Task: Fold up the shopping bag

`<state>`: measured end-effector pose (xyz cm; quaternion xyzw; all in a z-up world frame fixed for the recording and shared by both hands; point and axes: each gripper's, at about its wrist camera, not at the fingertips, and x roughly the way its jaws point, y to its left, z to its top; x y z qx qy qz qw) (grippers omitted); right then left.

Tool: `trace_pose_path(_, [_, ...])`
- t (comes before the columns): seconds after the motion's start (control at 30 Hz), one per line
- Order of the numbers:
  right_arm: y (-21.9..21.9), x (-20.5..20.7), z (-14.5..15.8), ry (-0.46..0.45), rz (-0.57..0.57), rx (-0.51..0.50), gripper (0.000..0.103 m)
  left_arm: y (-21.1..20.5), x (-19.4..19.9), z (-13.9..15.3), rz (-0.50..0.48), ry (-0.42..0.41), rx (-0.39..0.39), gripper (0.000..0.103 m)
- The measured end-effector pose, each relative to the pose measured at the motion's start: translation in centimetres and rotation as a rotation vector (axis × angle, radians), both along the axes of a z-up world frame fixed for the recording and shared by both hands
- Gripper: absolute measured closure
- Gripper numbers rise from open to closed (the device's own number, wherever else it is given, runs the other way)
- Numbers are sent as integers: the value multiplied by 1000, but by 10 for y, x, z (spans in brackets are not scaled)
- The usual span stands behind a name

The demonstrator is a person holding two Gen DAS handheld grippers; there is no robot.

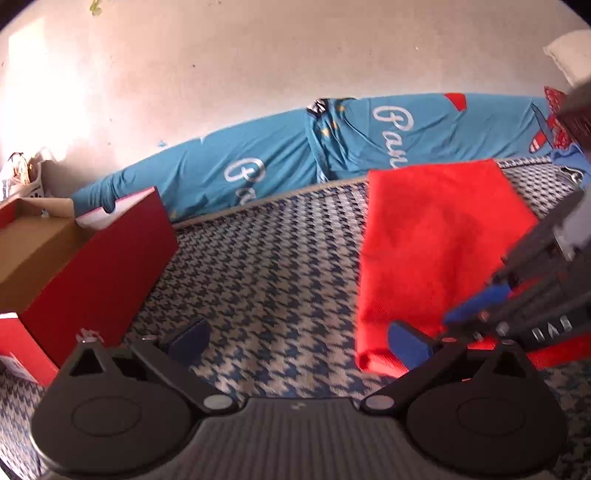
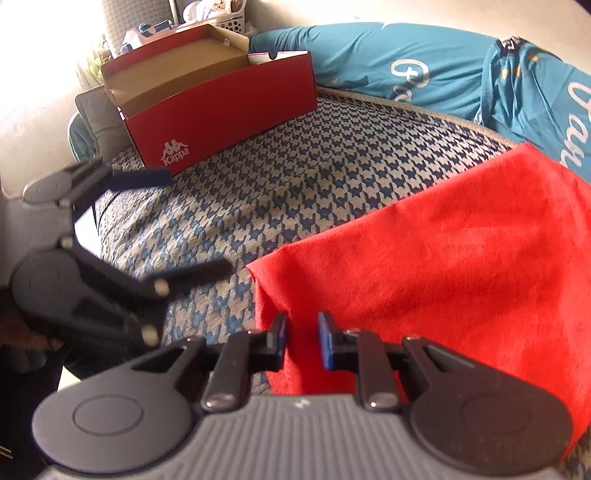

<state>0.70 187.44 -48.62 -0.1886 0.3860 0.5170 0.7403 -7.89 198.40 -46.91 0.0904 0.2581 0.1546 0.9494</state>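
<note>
The red fabric shopping bag (image 1: 436, 251) lies flat on the houndstooth bed cover (image 1: 266, 280), folded over at its near edge. My left gripper (image 1: 299, 343) is open wide above the cover to the left of the bag, with nothing between its fingers; its right finger overlaps the bag's near left corner. In the right wrist view the left gripper (image 2: 194, 221) hovers apart from the bag (image 2: 443, 258). My right gripper (image 2: 303, 336) sits over the bag's near left corner with a narrow gap between its blue pads (image 2: 327, 339). Red fabric shows through the gap, and the pads do not press it.
An open red Kappa shoebox (image 2: 221, 107) with a brown inside stands on the cover at the far left. Teal pillows with white lettering (image 1: 258, 166) line the wall behind. A white basket (image 2: 221, 18) with clutter sits beyond the box.
</note>
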Motion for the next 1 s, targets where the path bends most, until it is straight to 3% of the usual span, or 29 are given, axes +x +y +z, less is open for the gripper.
trace_pose_path(0.17, [2, -6, -2, -14, 11, 0, 78, -2, 28, -6, -103, 52, -47, 0])
trace_pose_path(0.3, [3, -11, -2, -38, 19, -20, 78, -6, 47, -20, -154, 77, -32, 0])
trace_pose_path(0.43, [2, -13, -4, -35, 20, -18, 76, -1, 56, -31, -155, 94, -86, 0])
trace_pose_path(0.53, [5, -20, -10, -70, 46, -45, 71, 4, 63, -49, -112, 158, -116, 0])
trace_pose_path(0.57, [5, -21, -10, -66, 53, -44, 66, 5, 62, -52, -114, 150, -118, 0])
trace_pose_path(0.7, [1, -19, -9, -37, 69, -47, 65, -1, 57, -55, -140, 125, -57, 0])
trace_pose_path(1.0, [-30, -4, -2, 67, -24, 17, 44, 7, 53, -56, -99, 122, -109, 0])
